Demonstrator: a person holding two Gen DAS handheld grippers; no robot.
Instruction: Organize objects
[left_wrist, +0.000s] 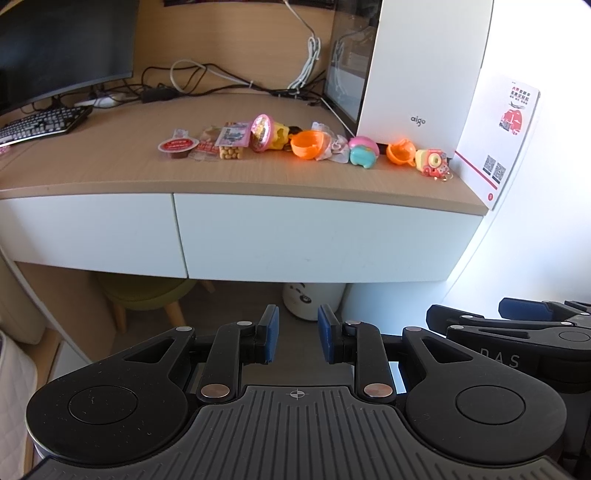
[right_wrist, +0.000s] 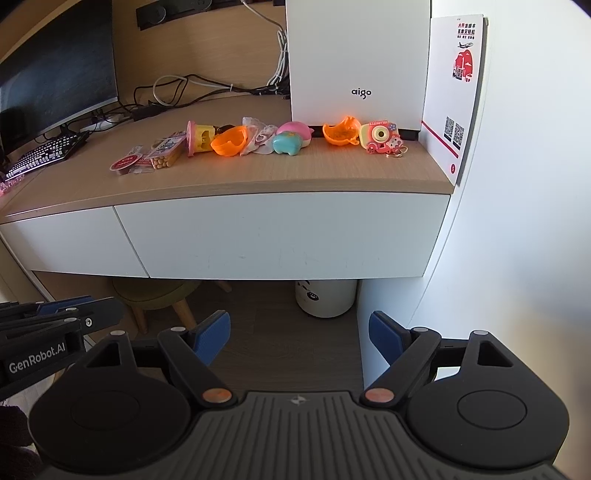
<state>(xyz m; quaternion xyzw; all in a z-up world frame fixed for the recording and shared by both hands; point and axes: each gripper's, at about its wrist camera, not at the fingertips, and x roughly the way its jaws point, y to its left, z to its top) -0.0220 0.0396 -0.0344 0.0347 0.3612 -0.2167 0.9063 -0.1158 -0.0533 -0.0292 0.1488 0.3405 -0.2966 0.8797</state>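
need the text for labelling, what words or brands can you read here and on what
"aigo": front of the white computer case on the desk.
"GenRobot.AI": side of the left gripper, seen in the right wrist view.
"DAS": side of the right gripper, cut off at the frame edge.
White poster: red print and two QR codes, too small to read.
Snack packets: print blurred.

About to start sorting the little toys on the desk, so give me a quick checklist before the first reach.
1. Left gripper holds nothing, jaws partly apart: ok.
2. Right gripper holds nothing, jaws wide: ok.
3. Both grippers short of the desk: ok.
4. Toy camera stands free at the row's right end: ok.
5. Orange shell crowded by wrappers: not ok.
6. A bin for sorting: cannot tell.
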